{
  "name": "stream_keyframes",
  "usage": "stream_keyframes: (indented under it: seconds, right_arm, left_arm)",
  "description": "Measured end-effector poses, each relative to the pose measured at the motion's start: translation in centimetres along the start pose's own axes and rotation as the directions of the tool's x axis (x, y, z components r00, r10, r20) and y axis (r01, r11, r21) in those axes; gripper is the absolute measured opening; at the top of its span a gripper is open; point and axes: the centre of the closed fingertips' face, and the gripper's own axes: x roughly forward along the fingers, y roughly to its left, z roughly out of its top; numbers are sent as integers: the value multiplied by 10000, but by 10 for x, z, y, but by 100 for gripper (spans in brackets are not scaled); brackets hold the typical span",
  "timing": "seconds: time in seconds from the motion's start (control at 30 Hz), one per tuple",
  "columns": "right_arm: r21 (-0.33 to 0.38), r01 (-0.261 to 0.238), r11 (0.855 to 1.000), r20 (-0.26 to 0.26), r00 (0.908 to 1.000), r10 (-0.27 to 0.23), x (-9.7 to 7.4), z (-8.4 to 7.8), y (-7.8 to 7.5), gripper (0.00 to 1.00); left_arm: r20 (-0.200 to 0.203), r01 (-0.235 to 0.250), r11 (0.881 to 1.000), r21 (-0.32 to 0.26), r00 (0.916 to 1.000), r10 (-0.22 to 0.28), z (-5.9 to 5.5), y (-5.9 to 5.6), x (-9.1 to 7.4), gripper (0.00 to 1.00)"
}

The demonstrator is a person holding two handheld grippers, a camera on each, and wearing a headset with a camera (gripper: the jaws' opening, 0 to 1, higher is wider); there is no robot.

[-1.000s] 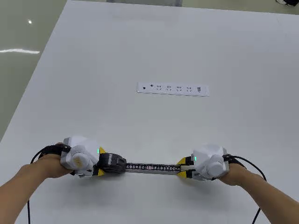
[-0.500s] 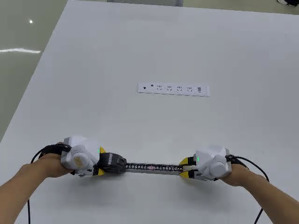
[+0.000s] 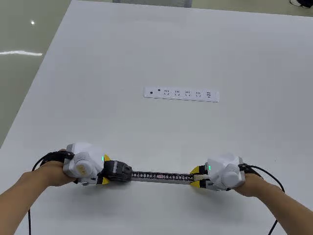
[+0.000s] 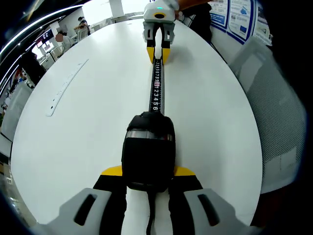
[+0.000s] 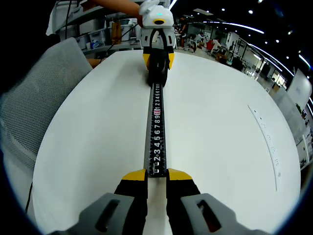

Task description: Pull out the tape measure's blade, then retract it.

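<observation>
- The left gripper (image 3: pixel 108 170) is closed on the black tape measure (image 3: pixel 118 171). In the left gripper view its two yellow-tipped jaws press on the two sides of the body.
- The tape measure lies on the white surface (image 3: pixel 146 49), near the edge closest to the person, on the left side.
- The blade (image 3: pixel 161 176) is pulled out of the tape measure and runs straight to the right, low over the surface. I cannot tell if it touches the surface.
- The right gripper (image 3: pixel 196 176) holds the free end of the blade, with its jaws closed on it. In the right gripper view the numbers begin just in front of the yellow tips.
- The two grippers face each other, well apart, with the blade stretched between them.
- The blade is dark with light numbers and has one red mark on the drawn part.
- A white power strip (image 3: pixel 181 93) lies flat farther away on the surface, well apart from the tape measure and about parallel to the blade.
- One hand holds each gripper, and a dark cable leaves each one.
</observation>
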Motion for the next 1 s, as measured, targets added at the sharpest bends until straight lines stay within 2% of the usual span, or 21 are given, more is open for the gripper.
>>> stream_keyframes:
  seconds: [1.0]
  right_arm:
    - [-24,77,10000,-188,9998,-78,-9,-11,0,12]
  left_arm:
    - [-10,6,10000,7,10000,-6,1,-1,-1,28]
